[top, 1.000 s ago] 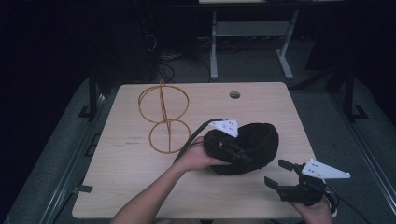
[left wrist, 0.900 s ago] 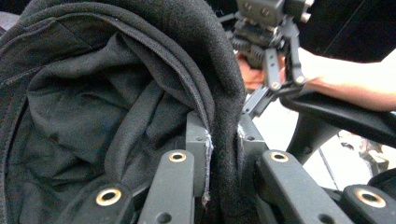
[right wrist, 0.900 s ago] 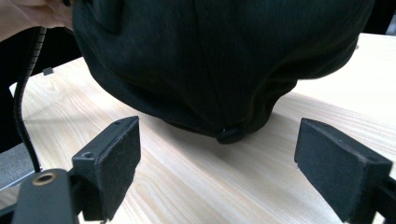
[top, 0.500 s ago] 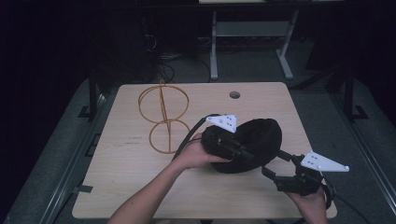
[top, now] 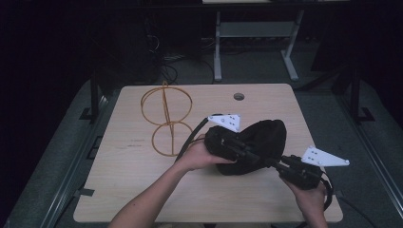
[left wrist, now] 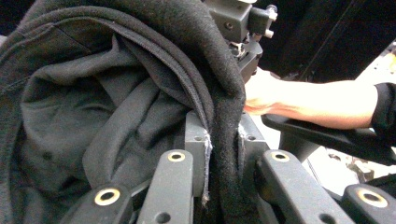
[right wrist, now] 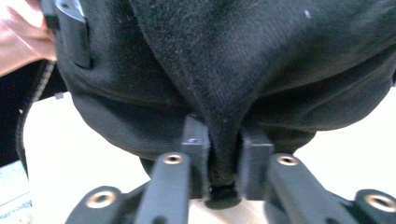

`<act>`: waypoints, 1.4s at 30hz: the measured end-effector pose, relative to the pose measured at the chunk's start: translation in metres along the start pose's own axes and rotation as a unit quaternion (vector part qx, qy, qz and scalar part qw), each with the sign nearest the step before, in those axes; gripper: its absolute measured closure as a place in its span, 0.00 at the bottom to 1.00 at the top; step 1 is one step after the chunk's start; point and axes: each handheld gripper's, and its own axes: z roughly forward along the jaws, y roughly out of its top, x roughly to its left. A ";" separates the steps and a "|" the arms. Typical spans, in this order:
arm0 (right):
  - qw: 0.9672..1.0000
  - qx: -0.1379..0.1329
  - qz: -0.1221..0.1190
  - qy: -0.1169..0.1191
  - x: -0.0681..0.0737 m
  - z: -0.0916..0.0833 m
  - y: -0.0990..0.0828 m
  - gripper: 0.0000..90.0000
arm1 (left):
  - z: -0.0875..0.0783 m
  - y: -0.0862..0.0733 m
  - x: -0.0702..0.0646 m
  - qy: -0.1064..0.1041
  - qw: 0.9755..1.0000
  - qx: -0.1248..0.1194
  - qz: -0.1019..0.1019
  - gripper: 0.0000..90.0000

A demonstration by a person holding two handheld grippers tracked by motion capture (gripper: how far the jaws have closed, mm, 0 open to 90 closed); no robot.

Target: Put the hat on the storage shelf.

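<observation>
Both tongs (top: 266,161) on black garment (top: 263,137)

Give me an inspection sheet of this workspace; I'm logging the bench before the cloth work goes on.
Surface: light wooden table with a round cable hole.
Job's things: bunched black fabric garment, lying right of centre.
Clutter: orange wire stand of rings, upright at the rear left, apart from the garment.
Grippers: left claw clamped on a garment fold; right claw has just been closing, a fold pinched between its pads.
Cables: black cable trails from the left claw across the table.
Surroundings: dark floor, grey metal table legs behind.
</observation>
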 end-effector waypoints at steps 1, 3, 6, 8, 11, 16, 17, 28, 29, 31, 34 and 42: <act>1.000 0.000 -0.002 0.003 -0.001 -0.001 0.002 0.92 | -0.001 0.000 0.000 0.002 1.000 0.000 0.000 0.87; 1.000 0.003 -0.010 0.002 -0.001 -0.002 0.006 0.94 | -0.003 -0.001 0.001 0.011 1.000 0.000 0.000 0.85; 1.000 0.005 -0.021 -0.004 0.001 -0.003 0.011 0.95 | -0.005 -0.002 0.000 0.020 1.000 0.002 0.001 0.83; 1.000 0.007 -0.023 -0.008 0.003 -0.004 0.015 0.96 | -0.007 -0.002 0.000 0.028 1.000 0.002 0.000 0.80; 0.999 0.007 -0.044 -0.015 0.006 -0.005 0.025 0.96 | -0.014 -0.004 0.001 0.043 0.999 0.003 0.002 0.76; 0.998 0.011 -0.061 -0.016 0.008 -0.006 0.036 0.96 | -0.020 -0.005 -0.001 0.061 0.998 -0.001 0.006 0.72; 0.998 0.010 -0.064 -0.015 0.008 -0.006 0.039 0.96 | -0.022 -0.005 -0.001 0.065 0.998 -0.003 0.008 0.71; 0.995 0.019 -0.096 -0.019 0.009 -0.004 0.065 0.96 | -0.048 -0.006 -0.015 0.127 0.991 -0.005 0.030 0.51; 0.995 0.021 -0.099 -0.020 0.009 -0.004 0.067 0.96 | -0.051 -0.007 -0.017 0.132 0.991 -0.005 0.030 0.51; 0.995 0.020 -0.097 -0.017 0.008 -0.006 0.074 0.96 | -0.058 -0.009 -0.020 0.142 0.989 -0.005 0.032 0.50; 0.995 0.020 -0.096 -0.019 0.007 -0.007 0.077 0.96 | -0.062 -0.012 -0.022 0.154 0.987 0.007 0.039 0.49; 0.997 0.006 -0.074 -0.019 -0.003 -0.018 0.092 0.96 | -0.078 -0.035 -0.029 0.180 0.983 0.021 0.031 0.48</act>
